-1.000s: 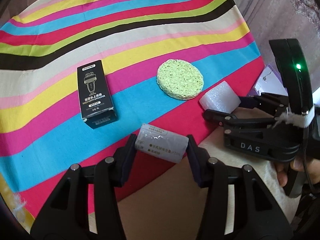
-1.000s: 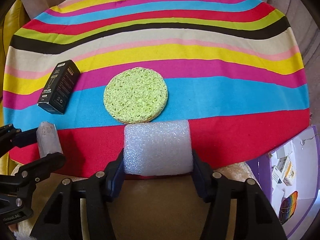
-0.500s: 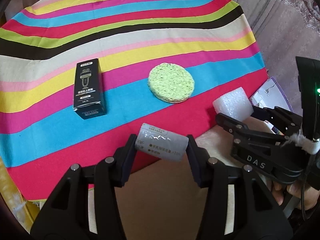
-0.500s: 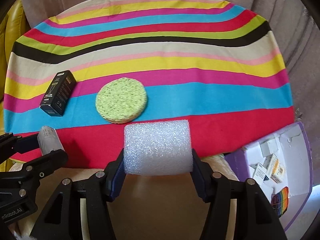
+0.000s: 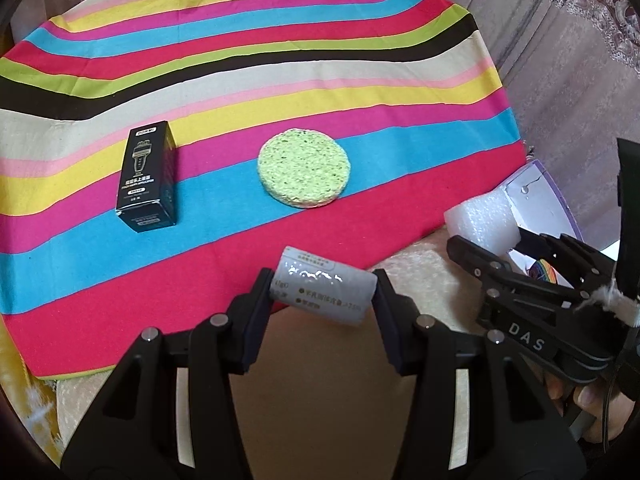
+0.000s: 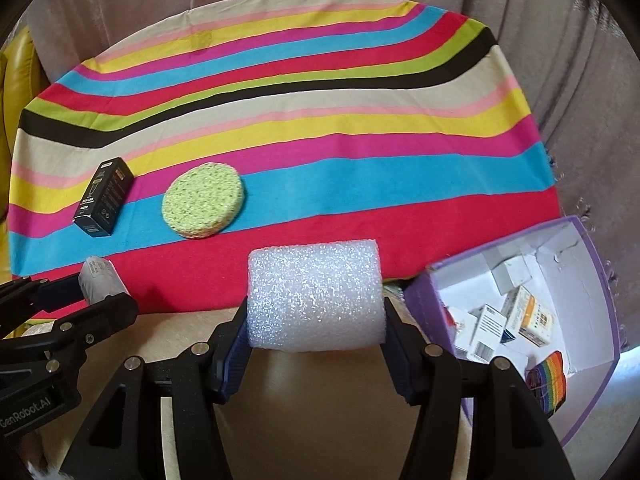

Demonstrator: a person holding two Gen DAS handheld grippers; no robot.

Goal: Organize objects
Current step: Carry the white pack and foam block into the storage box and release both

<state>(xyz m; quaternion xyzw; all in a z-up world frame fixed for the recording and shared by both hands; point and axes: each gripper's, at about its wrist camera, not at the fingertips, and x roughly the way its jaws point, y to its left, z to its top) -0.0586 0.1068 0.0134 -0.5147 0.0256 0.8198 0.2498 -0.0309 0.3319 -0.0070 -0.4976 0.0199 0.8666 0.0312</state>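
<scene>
My left gripper is shut on a small grey labelled packet, held above the near edge of the striped cloth. My right gripper is shut on a white foam block, held above the cloth's near edge, left of an open purple box. A black product box and a round green sponge lie on the cloth. The right gripper with the foam shows at the right of the left wrist view. The left gripper with the packet shows at the left of the right wrist view.
The purple box holds several small cartons and a rainbow-striped item. A beige cushion surface lies below the grippers. Brown curtains hang behind and to the right. A yellow seat is at the far left.
Both grippers have pulled back and up from the cloth with their loads. The right gripper has shifted right, bringing the purple box more into view.
</scene>
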